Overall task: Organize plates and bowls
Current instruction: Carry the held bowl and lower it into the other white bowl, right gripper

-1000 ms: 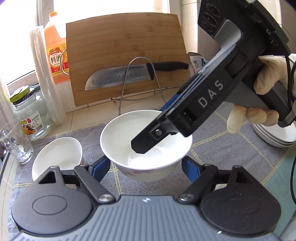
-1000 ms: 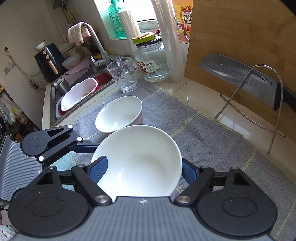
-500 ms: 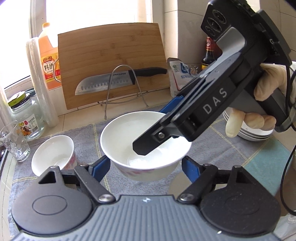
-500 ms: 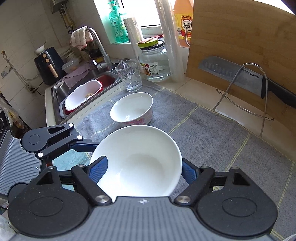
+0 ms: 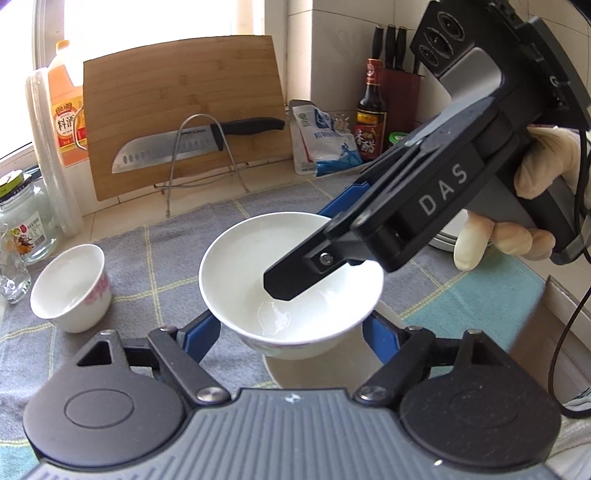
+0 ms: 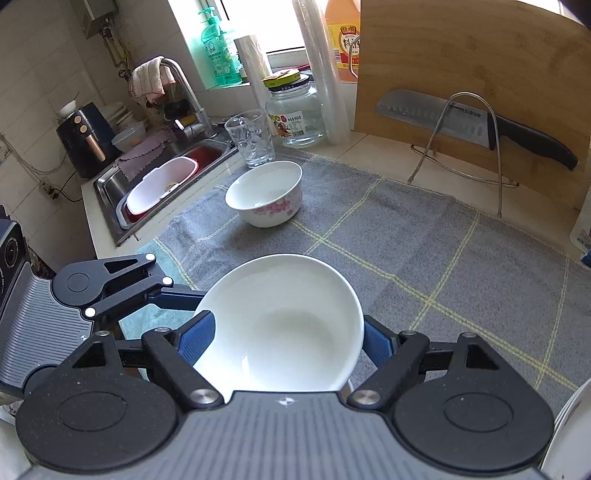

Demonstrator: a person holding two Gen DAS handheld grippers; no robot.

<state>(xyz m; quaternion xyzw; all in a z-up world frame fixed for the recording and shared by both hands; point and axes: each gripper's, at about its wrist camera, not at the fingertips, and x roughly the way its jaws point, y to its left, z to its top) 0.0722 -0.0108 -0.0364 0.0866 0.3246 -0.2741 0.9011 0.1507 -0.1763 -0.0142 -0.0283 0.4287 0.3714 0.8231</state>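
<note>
Both tongs, left (image 5: 291, 328) and right (image 6: 282, 339), clamp one bowl (image 6: 280, 325) between them, lifted clear of the table for steady carrying.

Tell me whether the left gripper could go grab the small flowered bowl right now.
Probably not yet. The left gripper has its jaws around the large white bowl, shared with the right gripper. The small flowered bowl stands unobstructed on the grey towel.

Bright window (image 6: 280, 22), white tiled walls (image 6: 33, 55), steel sink (image 6: 110, 184), pale countertop (image 5: 122, 201).
</note>
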